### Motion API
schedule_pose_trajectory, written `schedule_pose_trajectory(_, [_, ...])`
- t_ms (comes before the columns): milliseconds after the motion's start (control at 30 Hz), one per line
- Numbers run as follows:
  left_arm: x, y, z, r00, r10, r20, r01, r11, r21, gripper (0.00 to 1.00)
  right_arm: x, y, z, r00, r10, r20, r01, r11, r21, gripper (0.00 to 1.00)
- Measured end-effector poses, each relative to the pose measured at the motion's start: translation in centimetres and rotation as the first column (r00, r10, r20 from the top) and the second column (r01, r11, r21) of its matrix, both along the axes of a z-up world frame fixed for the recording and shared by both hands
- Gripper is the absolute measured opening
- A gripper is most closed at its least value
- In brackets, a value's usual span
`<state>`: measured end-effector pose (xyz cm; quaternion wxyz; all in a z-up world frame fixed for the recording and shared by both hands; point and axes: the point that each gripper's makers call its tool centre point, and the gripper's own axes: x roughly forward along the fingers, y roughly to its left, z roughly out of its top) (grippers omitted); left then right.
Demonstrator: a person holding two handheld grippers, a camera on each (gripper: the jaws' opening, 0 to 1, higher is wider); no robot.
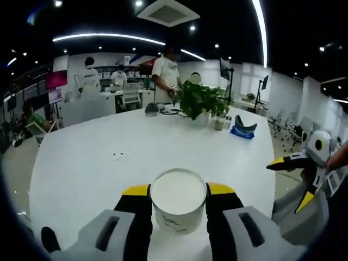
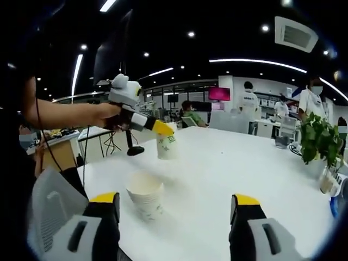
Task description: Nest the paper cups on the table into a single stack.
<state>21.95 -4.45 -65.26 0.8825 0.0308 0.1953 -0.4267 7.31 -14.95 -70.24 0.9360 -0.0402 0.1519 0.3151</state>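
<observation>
Basically almost done I'd say: the left gripper [image 2: 163, 128] is pinching one white paper cup [image 2: 166, 145] in the air above the stack of nested white paper cups [image 2: 145, 199] on the white table [image 2: 228, 168], right gripper [image 2: 173, 204] spread wide nearby.

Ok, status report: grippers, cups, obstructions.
Left gripper shut on single paper cup, held above the table. Right gripper open, empty. Cup stack upright on table. Nothing between cup and stack.
</observation>
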Motion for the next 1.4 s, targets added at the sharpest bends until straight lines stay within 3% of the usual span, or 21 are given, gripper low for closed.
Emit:
schedule_pose_trajectory(133, [-1.9, -0.5, 1.9, 1.000, -0.009, 0.006, 0.009, 1.000, -0.028, 0.36, 0.1, 1.1, 0.6, 0.999, 0.032, 0.007, -0.032, 0.999, 0.023, 0.82])
schedule_pose_trajectory(233, [-2.8, -0.5, 2.3, 1.000, -0.018, 0.009, 0.018, 0.999, -0.028, 0.36, 0.2, 1.7, 0.8, 0.999, 0.052, 0.012, -0.052, 0.998, 0.028, 0.80])
schedule_pose_trajectory(367, [-4.3, -0.7, 2.9, 1.000, -0.028, 0.009, 0.029, 0.999, -0.045, 0.36, 0.3, 2.5, 1.4, 0.996, 0.085, 0.041, -0.085, 0.996, 0.007, 0.70])
schedule_pose_trajectory(567, [-5.8, -0.9, 3.4, 0.999, -0.047, 0.019, 0.048, 0.997, -0.068, 0.36, 0.3, 4.0, 1.6, 0.988, 0.149, 0.047, -0.149, 0.989, -0.001, 0.66])
schedule_pose_trajectory(1000, [-8.9, -1.8, 4.1, 0.994, -0.102, 0.041, 0.107, 0.987, -0.124, 0.36, 0.1, 6.7, 2.0, 0.968, 0.251, 0.024, -0.252, 0.966, 0.058, 0.57])
schedule_pose_trajectory(1100, [-9.5, -2.1, 4.6, 0.992, -0.121, 0.038, 0.126, 0.975, -0.182, 0.36, -0.3, 7.2, 2.1, 0.961, 0.275, 0.015, -0.276, 0.958, 0.077, 0.55])
schedule_pose_trajectory(1233, [-10.3, -2.1, 4.3, 0.988, -0.141, 0.059, 0.150, 0.972, -0.179, 0.36, -0.6, 7.6, 2.5, 0.953, 0.301, 0.024, -0.302, 0.949, 0.085, 0.52])
schedule_pose_trajectory(1400, [-11.3, -2.1, 3.9, 0.984, -0.175, 0.038, 0.179, 0.957, -0.227, 0.36, -1.0, 7.1, 3.0, 0.952, 0.306, 0.017, -0.306, 0.944, 0.125, 0.46])
